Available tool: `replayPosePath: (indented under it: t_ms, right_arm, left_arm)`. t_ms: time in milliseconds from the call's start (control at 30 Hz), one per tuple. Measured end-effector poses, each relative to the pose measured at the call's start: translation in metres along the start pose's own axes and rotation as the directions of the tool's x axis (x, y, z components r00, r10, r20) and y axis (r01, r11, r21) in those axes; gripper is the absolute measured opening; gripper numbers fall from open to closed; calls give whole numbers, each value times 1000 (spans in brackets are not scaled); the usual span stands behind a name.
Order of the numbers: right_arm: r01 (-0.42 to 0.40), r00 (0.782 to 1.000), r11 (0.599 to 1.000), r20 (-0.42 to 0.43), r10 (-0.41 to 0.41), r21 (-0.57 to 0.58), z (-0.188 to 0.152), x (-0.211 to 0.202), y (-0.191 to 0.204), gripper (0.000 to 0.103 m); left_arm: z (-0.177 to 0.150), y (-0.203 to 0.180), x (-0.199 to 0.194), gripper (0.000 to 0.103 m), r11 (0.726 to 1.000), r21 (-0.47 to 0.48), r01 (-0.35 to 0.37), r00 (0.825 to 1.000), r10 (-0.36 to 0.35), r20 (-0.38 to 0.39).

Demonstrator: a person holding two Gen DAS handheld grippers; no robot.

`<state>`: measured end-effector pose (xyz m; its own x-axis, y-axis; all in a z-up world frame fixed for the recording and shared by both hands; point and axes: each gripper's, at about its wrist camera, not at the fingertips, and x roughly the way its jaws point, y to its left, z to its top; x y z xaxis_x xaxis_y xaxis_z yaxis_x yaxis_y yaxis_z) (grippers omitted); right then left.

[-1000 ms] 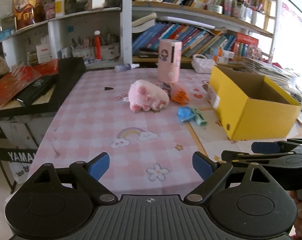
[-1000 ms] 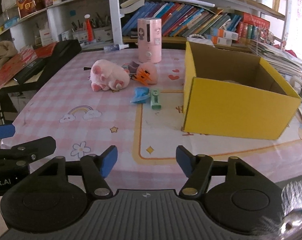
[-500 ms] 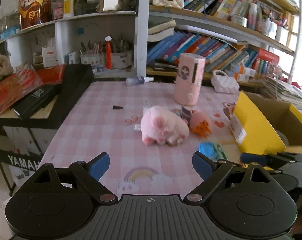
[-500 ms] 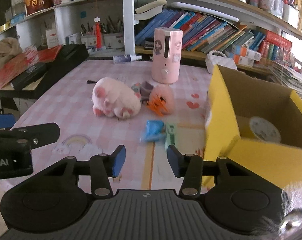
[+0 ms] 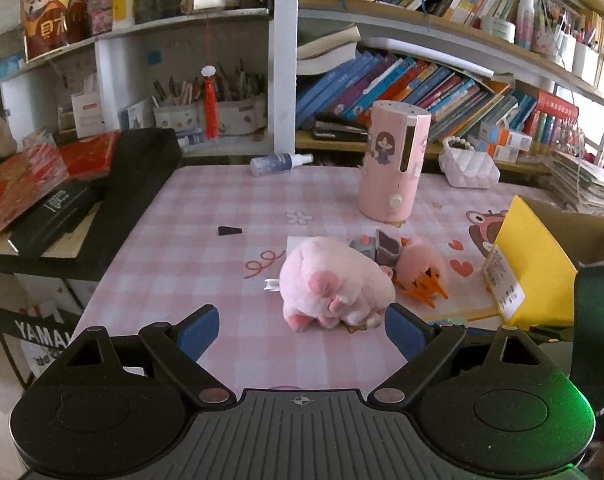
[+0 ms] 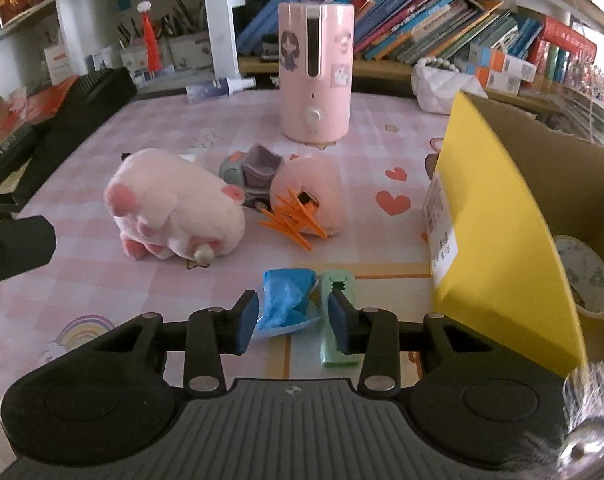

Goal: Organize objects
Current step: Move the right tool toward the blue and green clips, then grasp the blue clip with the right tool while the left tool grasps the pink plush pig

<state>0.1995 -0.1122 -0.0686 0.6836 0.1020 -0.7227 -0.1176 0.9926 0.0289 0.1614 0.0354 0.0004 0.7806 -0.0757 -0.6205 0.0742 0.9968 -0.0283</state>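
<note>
Though open, box [image 6: 497, 216] holds tape [image 6: 585, 276].

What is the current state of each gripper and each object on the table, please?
left gripper: open, empty.
right gripper: jaws just closing around the blue item; contact unclear.
pink plush pig: lying on its side.
green clip: flat on the table.
pink cylinder: upright.
yellow box: open-topped, tape roll inside.
spray bottle: lying down.

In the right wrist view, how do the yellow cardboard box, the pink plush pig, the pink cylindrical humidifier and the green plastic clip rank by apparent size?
1. Yellow cardboard box, though nearer the camera.
2-3. Pink plush pig and pink cylindrical humidifier look alike; unranked.
4. Green plastic clip.
</note>
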Motion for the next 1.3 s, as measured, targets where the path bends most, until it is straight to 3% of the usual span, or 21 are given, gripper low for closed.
replayPosePath:
  t_ms: [300, 533, 667, 767, 1300]
  right_arm:
    - [-25, 999, 996, -23, 23, -82, 6, 17, 4, 30]
    - [-67, 997, 996, -50, 65, -56, 9, 27, -1, 26]
    - [-101, 994, 993, -39, 99, -55, 13, 21, -5, 26]
    - [-132, 991, 984, -13, 131, -116, 14, 7, -4, 26]
    - [-175, 984, 963, -5, 177, -204, 21, 2, -6, 26]
  left_arm:
    - [12, -6, 20, 92, 1000, 14, 11, 1000, -11, -13]
    - [19, -9, 33, 92, 1000, 10, 18, 1000, -18, -20]
    - [24, -9, 41, 92, 1000, 4, 25, 1000, -25, -18]
    - [27, -9, 49, 92, 1000, -2, 28, 999, -28, -21]
    - [32, -15, 132, 94, 996, -66, 56, 988, -65, -138]
